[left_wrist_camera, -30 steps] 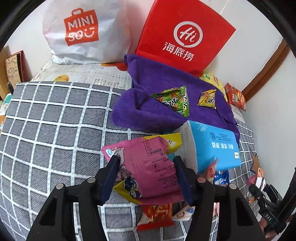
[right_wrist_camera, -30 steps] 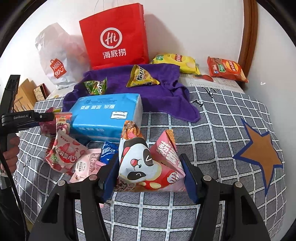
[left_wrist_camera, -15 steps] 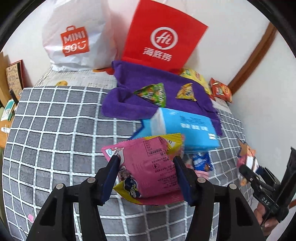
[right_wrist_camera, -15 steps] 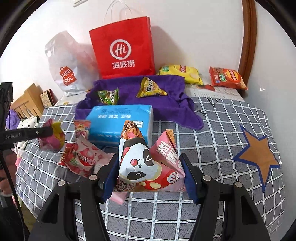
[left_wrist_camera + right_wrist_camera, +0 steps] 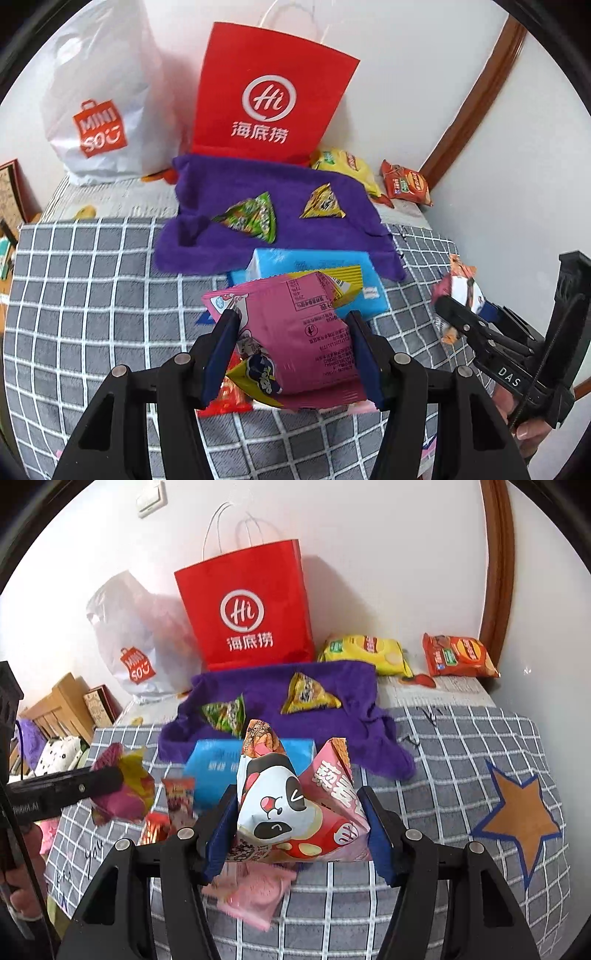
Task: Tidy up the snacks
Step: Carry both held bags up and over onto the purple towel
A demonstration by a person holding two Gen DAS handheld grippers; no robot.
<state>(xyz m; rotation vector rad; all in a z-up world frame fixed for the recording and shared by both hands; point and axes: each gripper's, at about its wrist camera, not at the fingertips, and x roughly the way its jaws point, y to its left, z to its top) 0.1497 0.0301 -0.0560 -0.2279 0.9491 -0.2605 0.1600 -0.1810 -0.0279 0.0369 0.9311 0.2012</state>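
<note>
Left claw clamps a pink packet; right claw clamps a panda packet. Both hang above the bed, the purple towel straight ahead, likely drop-off.

A home bedroom: grey checked bedding, wooden headboard, shopping bags against the wall.
</note>
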